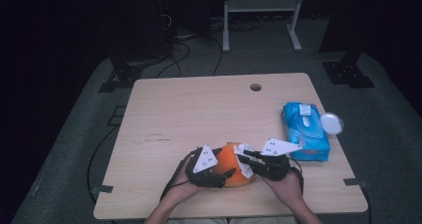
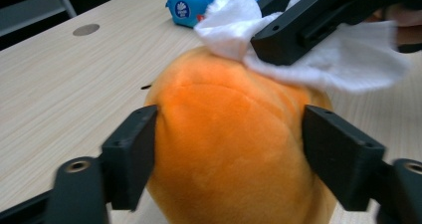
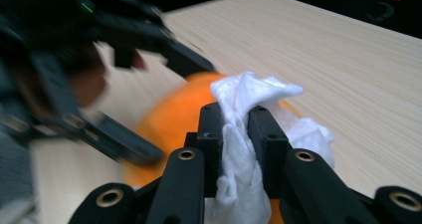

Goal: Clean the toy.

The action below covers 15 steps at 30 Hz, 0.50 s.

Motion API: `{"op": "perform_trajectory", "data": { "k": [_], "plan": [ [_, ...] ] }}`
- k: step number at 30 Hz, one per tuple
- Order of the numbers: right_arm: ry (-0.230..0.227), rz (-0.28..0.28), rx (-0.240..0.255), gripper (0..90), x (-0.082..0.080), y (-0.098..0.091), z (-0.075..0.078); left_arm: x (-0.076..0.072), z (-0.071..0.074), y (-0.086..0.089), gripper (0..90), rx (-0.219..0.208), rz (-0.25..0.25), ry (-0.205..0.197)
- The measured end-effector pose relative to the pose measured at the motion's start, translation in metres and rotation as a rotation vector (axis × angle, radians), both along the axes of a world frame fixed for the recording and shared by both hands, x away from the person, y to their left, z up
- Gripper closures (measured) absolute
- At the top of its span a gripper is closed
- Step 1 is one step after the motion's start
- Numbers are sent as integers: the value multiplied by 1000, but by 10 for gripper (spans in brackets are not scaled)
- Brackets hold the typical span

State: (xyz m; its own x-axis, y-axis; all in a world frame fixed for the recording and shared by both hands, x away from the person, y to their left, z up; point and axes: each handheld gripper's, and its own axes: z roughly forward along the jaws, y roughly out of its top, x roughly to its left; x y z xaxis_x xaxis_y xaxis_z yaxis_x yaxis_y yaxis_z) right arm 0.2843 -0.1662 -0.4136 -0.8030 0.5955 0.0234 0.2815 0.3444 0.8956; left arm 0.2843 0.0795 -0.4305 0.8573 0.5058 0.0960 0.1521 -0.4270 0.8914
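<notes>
From above, an orange plush ball (image 1: pixel 233 168) is seen near the table's (image 1: pixel 199 114) front edge. The left gripper (image 2: pixel 229 149) is spread around it. A white tissue (image 3: pixel 239 149) is pinched by the right gripper (image 3: pixel 238 134), laid on the ball.

We note an orange plush toy (image 2: pixel 234 149); a white tissue (image 3: pixel 239 134); black grippers; a blue tissue pack (image 1: pixel 304 130); a pale wood-grain table (image 1: pixel 199 109).

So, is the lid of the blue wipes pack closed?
No, the round lid stands flipped open beside the blue pack.
</notes>
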Motion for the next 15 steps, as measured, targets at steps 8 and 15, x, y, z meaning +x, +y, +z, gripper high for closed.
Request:
{"op": "perform_trajectory", "data": {
  "k": [8,15],
  "plan": [
    [9,59,67,763,-4,11,3,-5,-1,-10,224,35,-2,-14],
    [19,45,29,766,0,6,0,2,8,3,139,-19,30,-12]
  ]
}}
